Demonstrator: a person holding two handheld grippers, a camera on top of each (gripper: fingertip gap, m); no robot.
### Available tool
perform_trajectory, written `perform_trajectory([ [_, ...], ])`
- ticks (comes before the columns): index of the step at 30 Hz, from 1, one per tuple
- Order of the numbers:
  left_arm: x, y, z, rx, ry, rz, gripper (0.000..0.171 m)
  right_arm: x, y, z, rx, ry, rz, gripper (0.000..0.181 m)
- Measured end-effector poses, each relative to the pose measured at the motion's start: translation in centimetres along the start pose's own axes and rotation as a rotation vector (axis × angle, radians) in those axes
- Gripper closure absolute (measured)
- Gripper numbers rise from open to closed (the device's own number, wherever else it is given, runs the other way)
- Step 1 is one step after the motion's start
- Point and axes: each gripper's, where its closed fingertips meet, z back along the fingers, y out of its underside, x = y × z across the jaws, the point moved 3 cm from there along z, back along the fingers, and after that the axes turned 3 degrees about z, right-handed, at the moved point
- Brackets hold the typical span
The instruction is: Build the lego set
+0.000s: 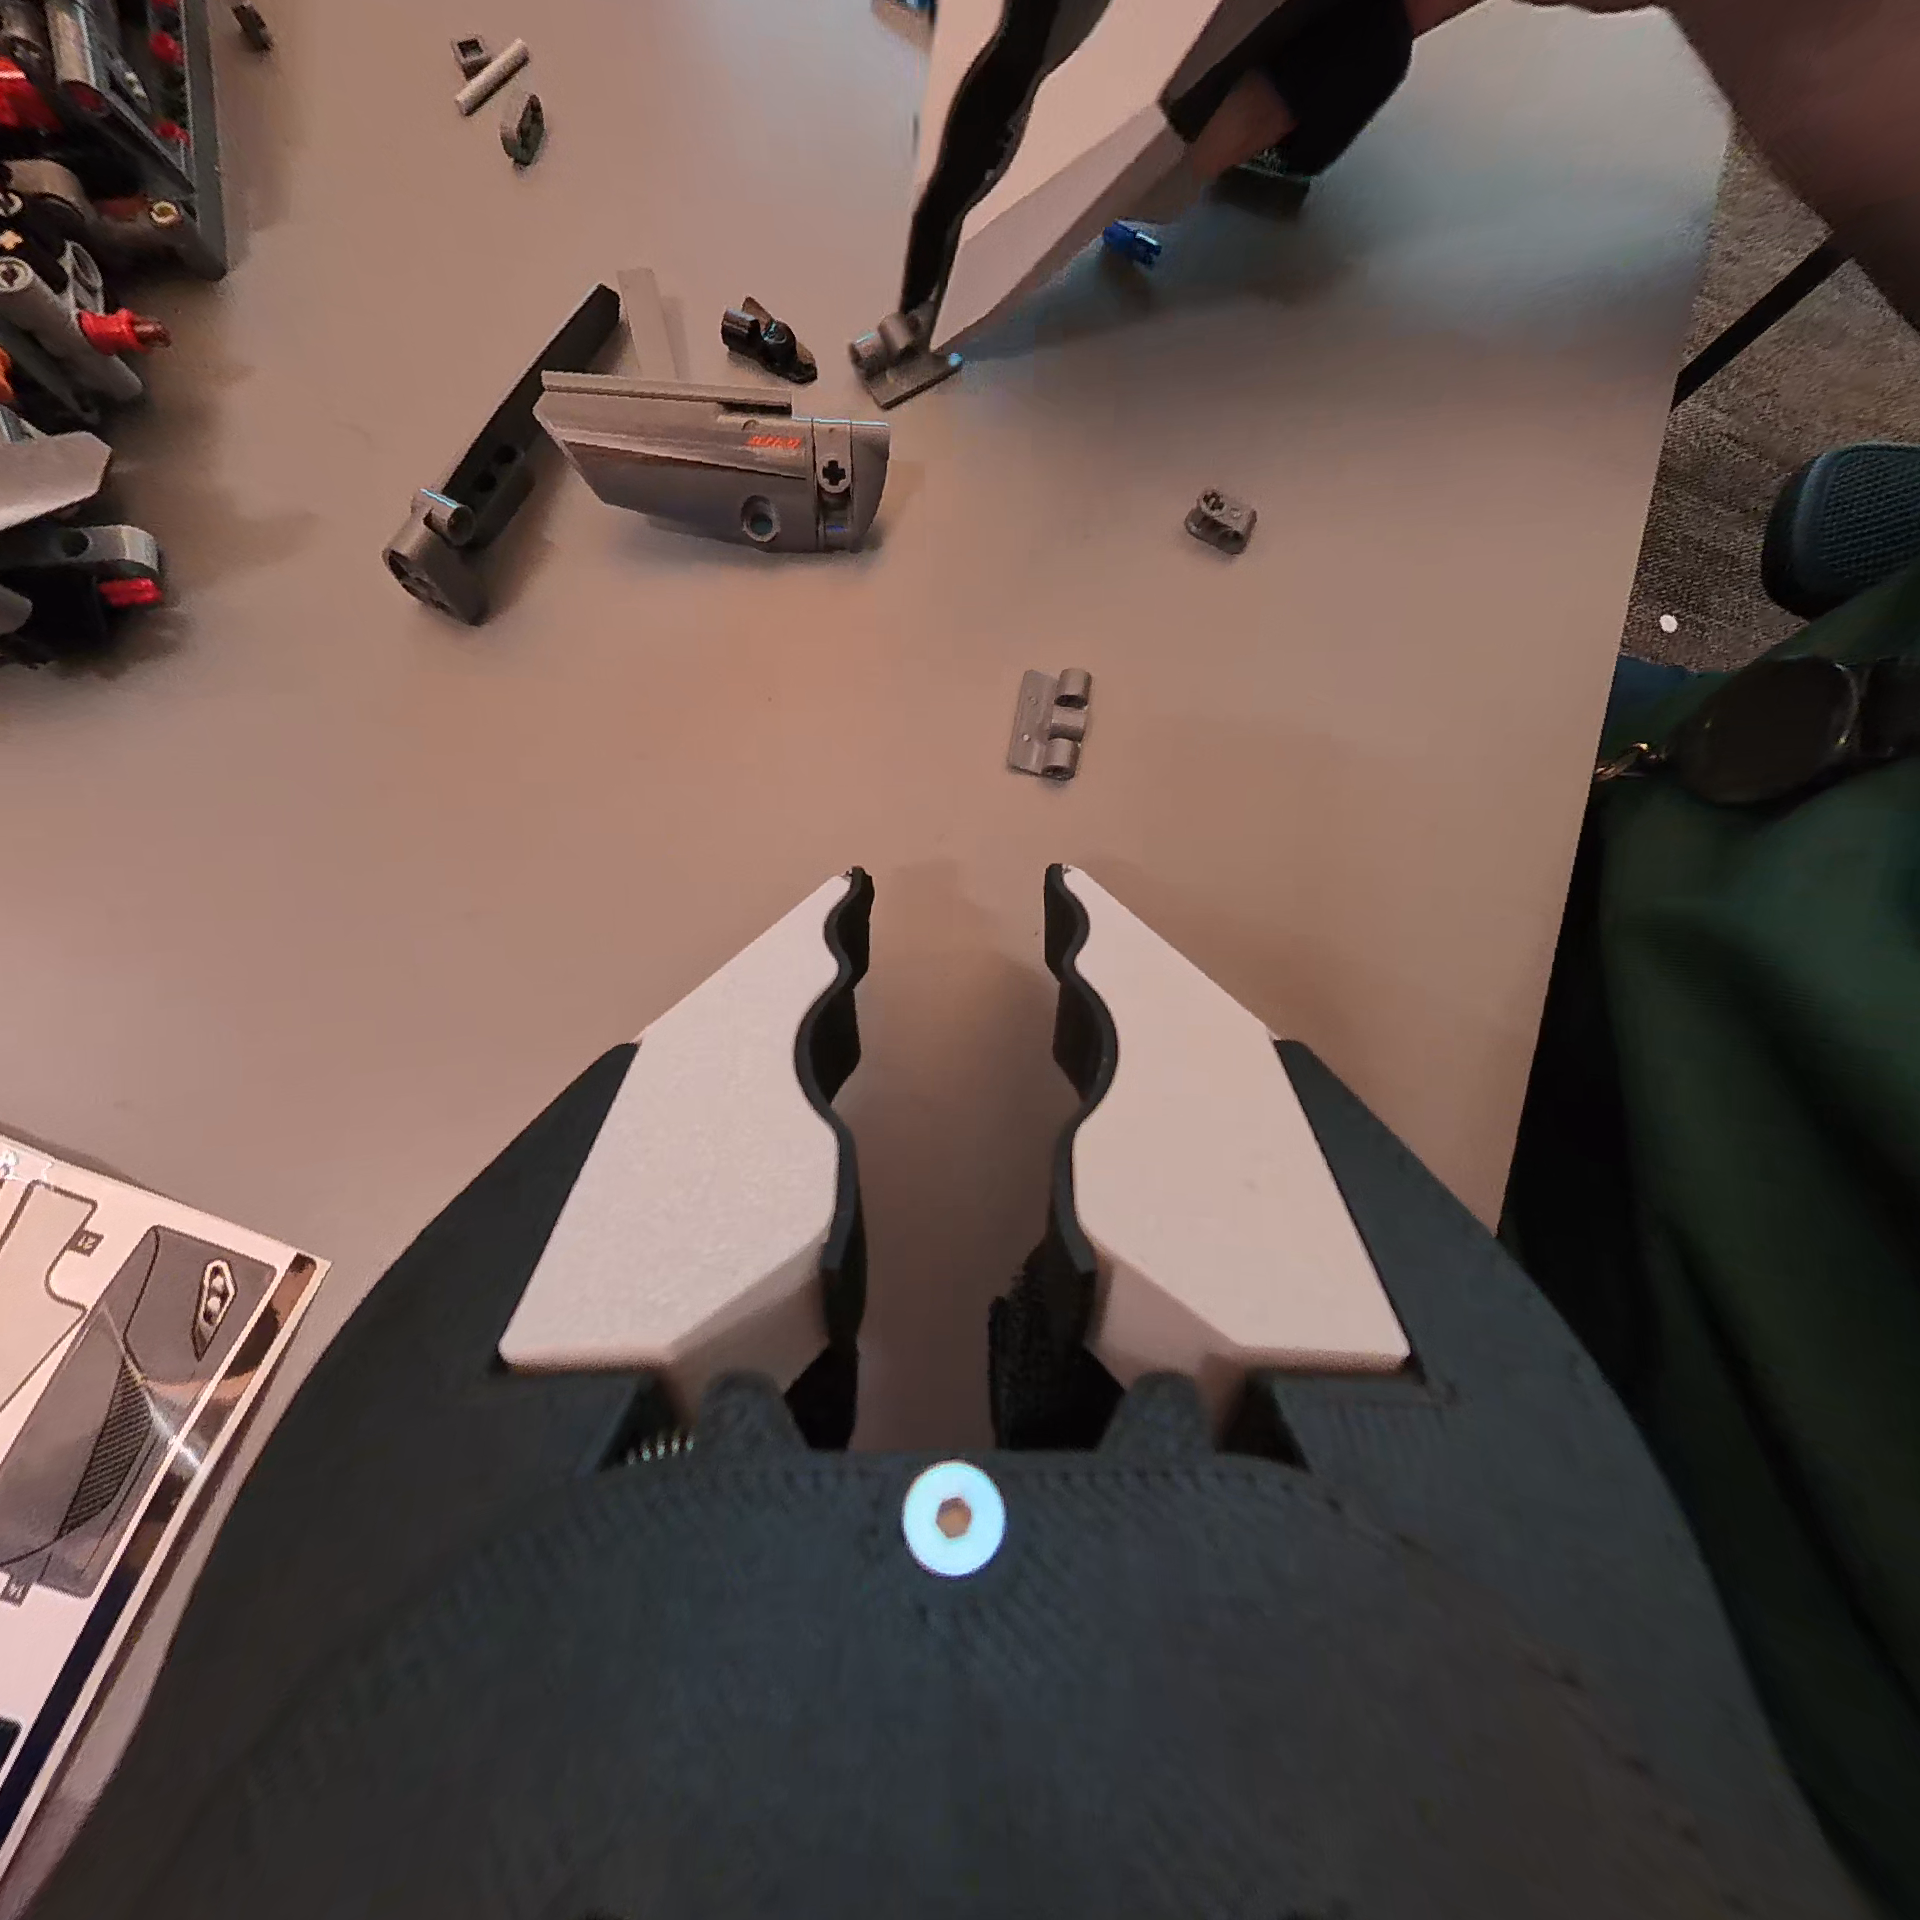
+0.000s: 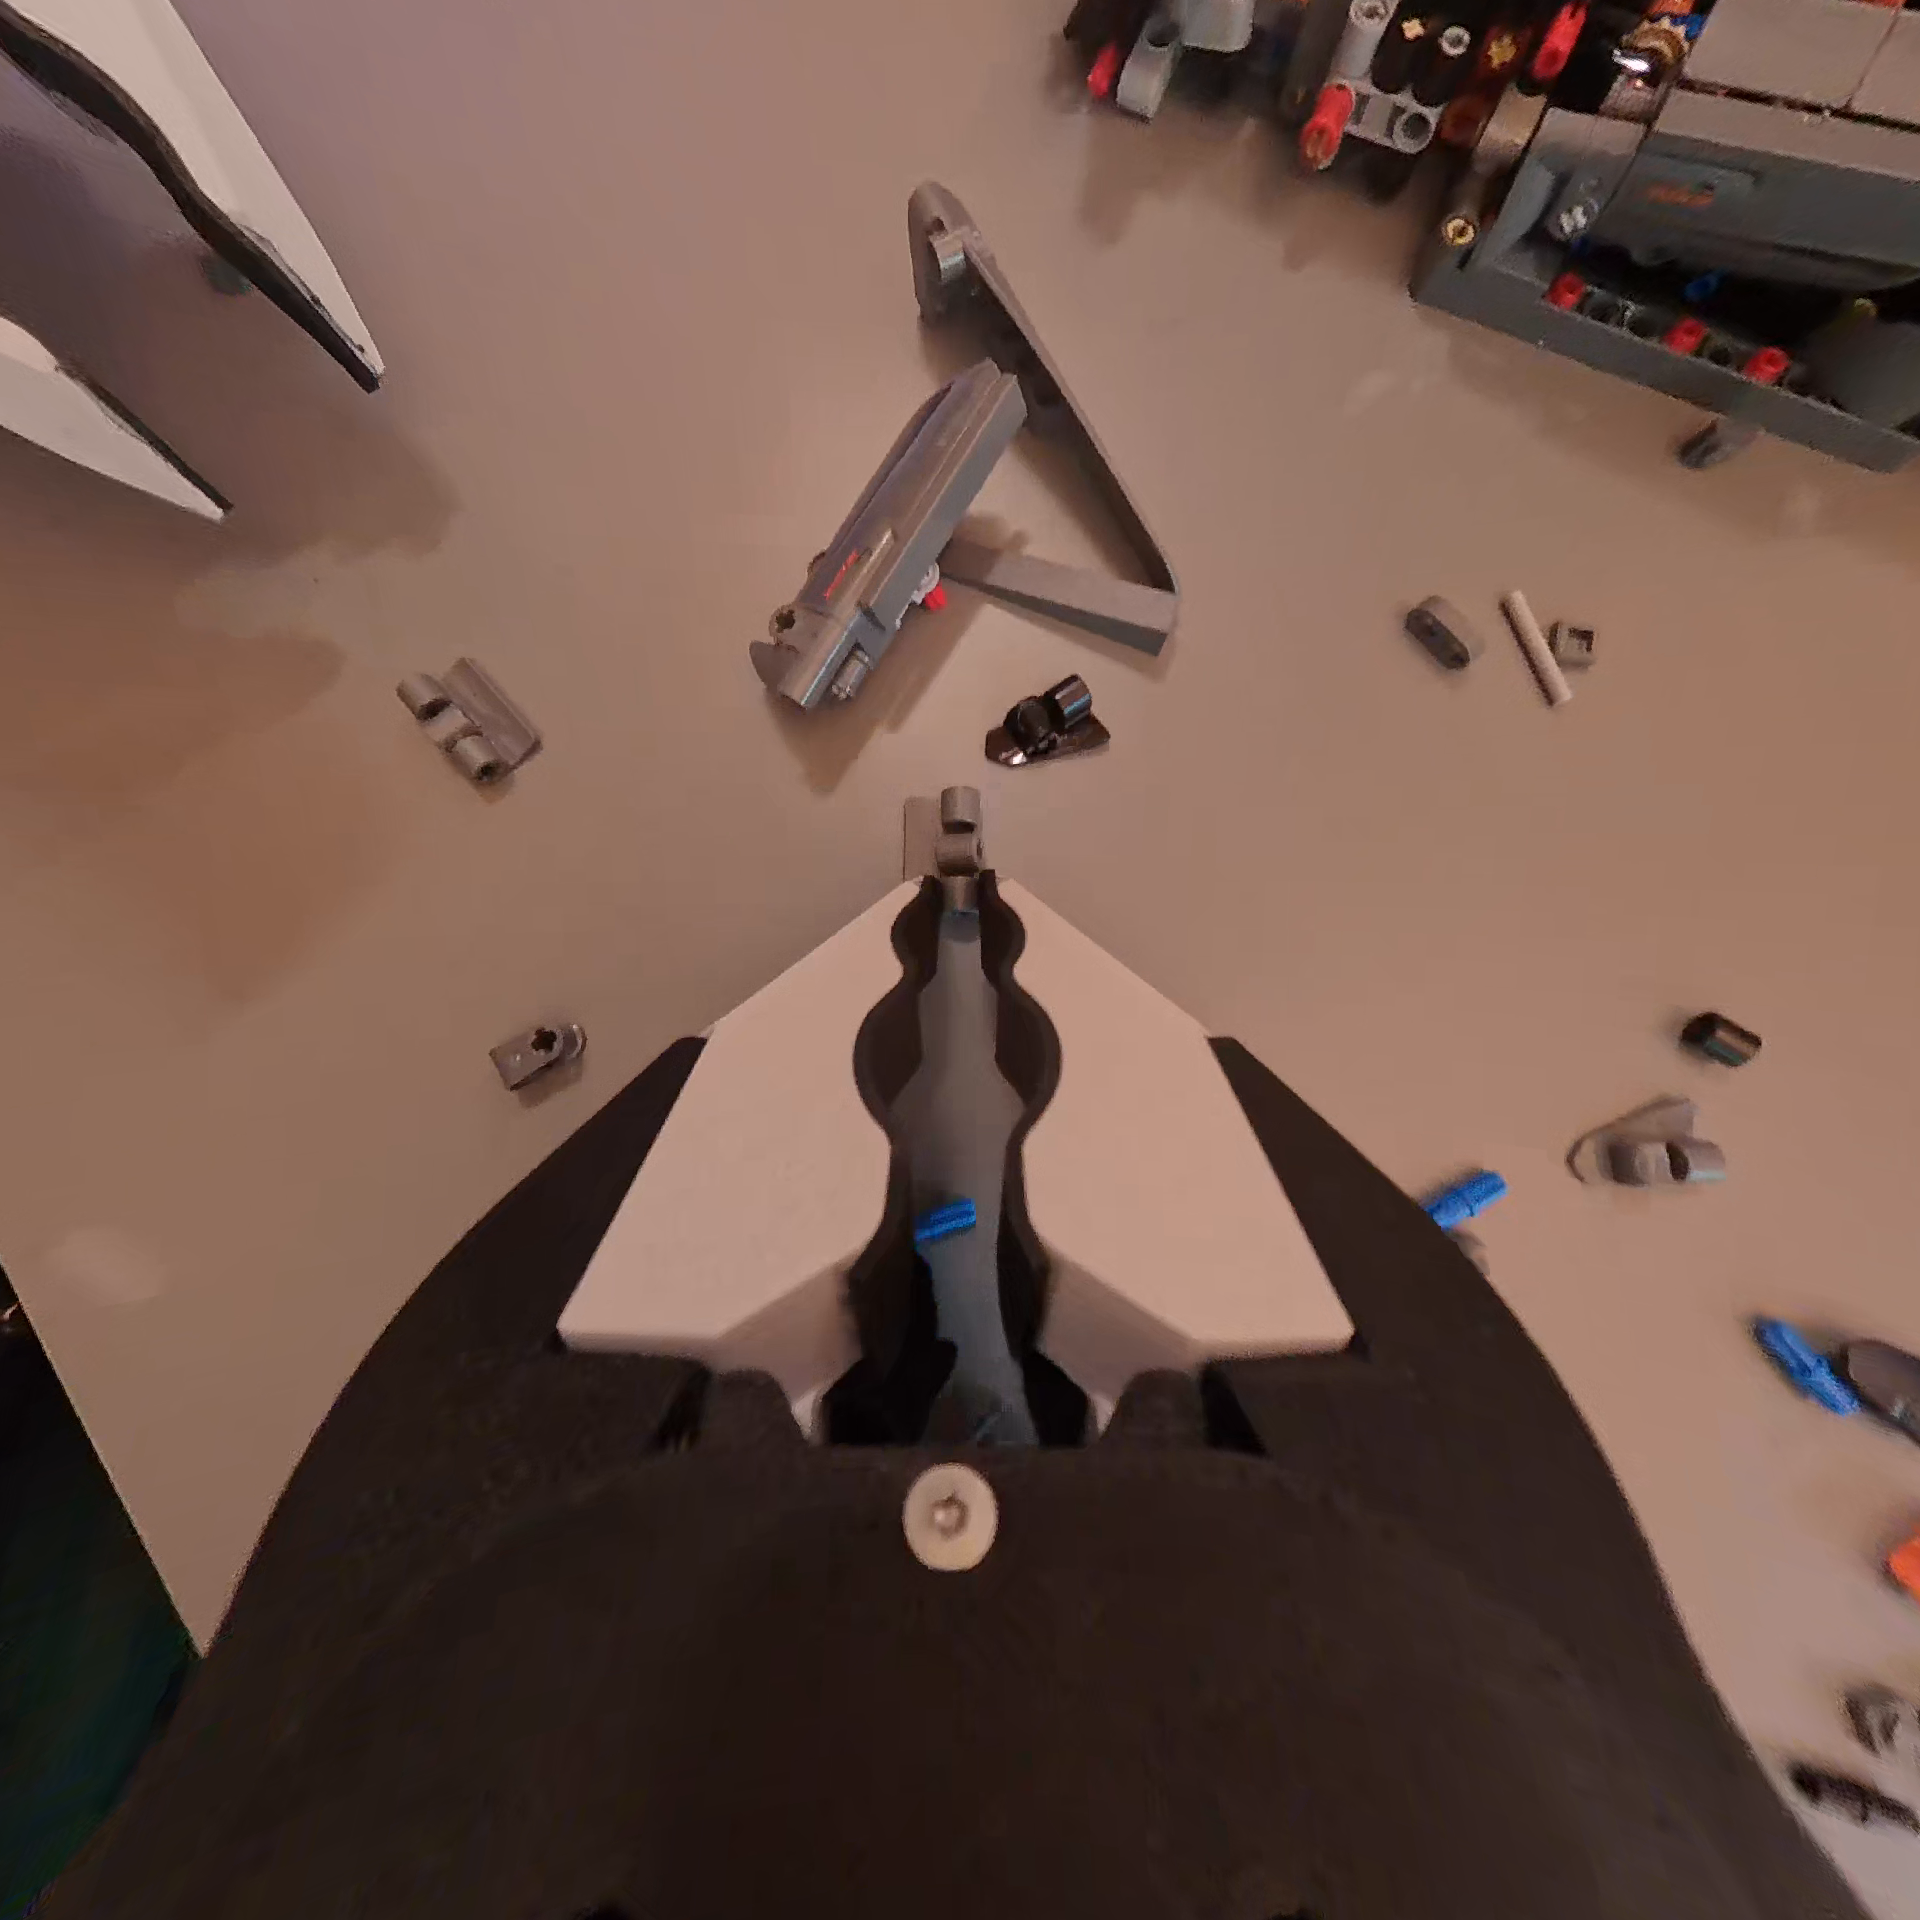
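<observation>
My right gripper point(image 2: 958, 883) is shut on a small grey hinge piece point(image 2: 958, 831), gripped at its near end. In the left wrist view the same gripper point(image 1: 925, 338) holds that piece point(image 1: 906, 366) down at the table surface. My left gripper point(image 1: 956, 878) is open and empty, low over the table. It also shows at the upper left of the right wrist view point(image 2: 301, 447). A second grey hinge piece point(image 1: 1051, 722) lies just ahead of it. A grey panel assembly point(image 1: 717, 468) with a black curved panel point(image 1: 488, 468) lies farther out.
The part-built model point(image 1: 83, 208) stands at the left, and shows upper right in the right wrist view point(image 2: 1662, 260). The instruction booklet point(image 1: 104, 1403) lies near left. Loose parts: a grey connector point(image 1: 1221, 517), a black piece point(image 1: 769, 338), blue pins point(image 2: 1465, 1200). The table edge point(image 1: 1600, 831) runs along the right. The gap from one gripper's tips to the other's is roughly 15 cm.
</observation>
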Motion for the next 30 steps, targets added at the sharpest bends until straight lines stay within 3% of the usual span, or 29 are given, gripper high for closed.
perform_trajectory([
  [4,-0.1,0.2,-0.2,0.0,0.009,0.001,0.14,1.5,0.4,0.3,-0.007,-0.017,-0.047,0.175],
  [8,-0.2,0.2,-0.1,0.003,0.007,-0.004,0.14,3.7,0.1,0.6,-0.042,-0.113,-0.098,0.161],
  [13,-0.5,0.5,0.3,-0.013,0.009,0.003,0.14,2.7,0.1,2.3,-0.099,-0.082,-0.058,0.155],
  [20,-1.5,-0.1,-0.5,-0.007,0.04,-0.025,0.14,2.4,0.6,3.4,-0.046,-0.079,0.077,0.157],
  [24,-2.4,-0.9,-1.7,0.009,0.066,-0.067,0.138,1.2,1.4,5.2,-0.076,-0.022,0.037,0.156],
  [30,-2.9,-1.3,-3.3,0.051,0.075,-0.119,0.14,-3.4,4.5,9.7,-0.125,0.185,-0.144,0.157],
])
